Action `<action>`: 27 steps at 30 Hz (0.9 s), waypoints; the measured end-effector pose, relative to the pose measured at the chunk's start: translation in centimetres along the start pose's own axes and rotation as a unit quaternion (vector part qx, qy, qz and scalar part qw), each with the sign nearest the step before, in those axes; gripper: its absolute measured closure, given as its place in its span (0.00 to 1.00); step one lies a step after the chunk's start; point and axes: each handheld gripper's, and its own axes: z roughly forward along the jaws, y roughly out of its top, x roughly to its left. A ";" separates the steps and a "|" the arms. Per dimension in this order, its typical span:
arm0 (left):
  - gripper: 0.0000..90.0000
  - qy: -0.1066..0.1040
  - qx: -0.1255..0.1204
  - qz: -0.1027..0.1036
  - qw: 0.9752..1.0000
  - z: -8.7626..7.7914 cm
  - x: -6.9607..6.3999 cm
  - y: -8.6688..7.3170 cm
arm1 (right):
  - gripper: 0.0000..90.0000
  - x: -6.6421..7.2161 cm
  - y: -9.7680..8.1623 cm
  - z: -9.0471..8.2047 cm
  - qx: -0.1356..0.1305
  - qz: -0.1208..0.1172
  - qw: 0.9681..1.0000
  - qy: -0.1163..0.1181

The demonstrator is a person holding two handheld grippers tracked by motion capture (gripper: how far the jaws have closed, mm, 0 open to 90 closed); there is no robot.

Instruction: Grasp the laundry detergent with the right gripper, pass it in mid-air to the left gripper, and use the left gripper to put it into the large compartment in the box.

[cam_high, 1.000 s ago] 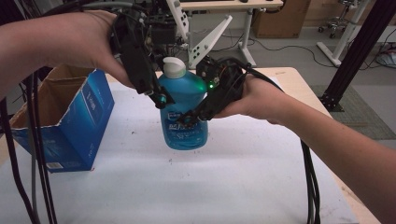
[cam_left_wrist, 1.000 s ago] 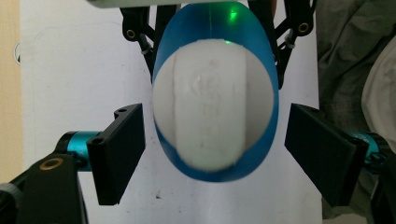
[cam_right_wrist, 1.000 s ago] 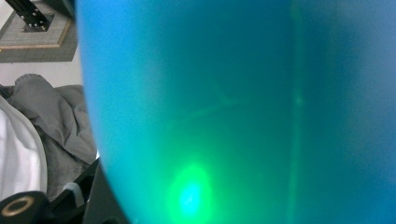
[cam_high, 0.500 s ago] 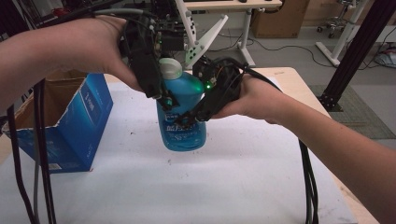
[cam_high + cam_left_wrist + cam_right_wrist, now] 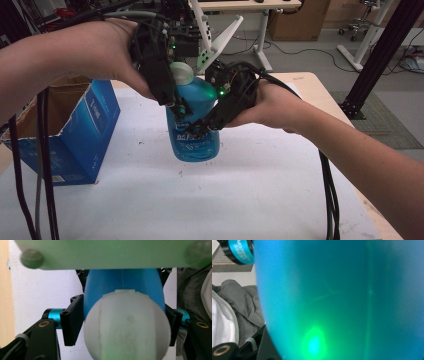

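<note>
A blue bottle [image 5: 195,145] with a white cap [image 5: 181,73] is held upright just above the white table top [image 5: 240,200]. My right gripper [image 5: 200,127] comes in from the right and is shut on the bottle's body; in the right gripper view the blue bottle wall [image 5: 337,290] is right at the lens. My left gripper [image 5: 179,107] reaches down from above past the cap. Its jaws have just been closing, and in the left gripper view the pads [image 5: 73,322] lie against the bottle's shoulder [image 5: 122,282] on both sides below the cap [image 5: 125,325].
An open blue cardboard box [image 5: 85,130] stands at the table's left. Black cables [image 5: 45,175] hang on the left and trail along the right forearm [image 5: 327,190]. A black frame post [image 5: 380,55] and a desk stand on the floor beyond.
The left gripper has come down over the cap, and its jaws have drawn in around the bottle's shoulder. The right gripper and the bottle have stayed where they were.
</note>
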 end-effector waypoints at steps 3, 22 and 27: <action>0.36 0.001 0.001 0.001 1.000 0.0 0.0 0.0 | 0.50 -0.1 0.0 0.0 0.001 -0.003 1.000 0.001; 0.41 -0.012 0.008 0.002 1.000 0.4 0.1 0.0 | 0.50 0.0 -0.1 0.0 0.009 0.002 1.000 0.002; 0.42 -0.017 0.010 0.001 1.000 0.4 0.2 0.0 | 0.50 0.1 0.0 0.1 0.008 0.002 1.000 0.000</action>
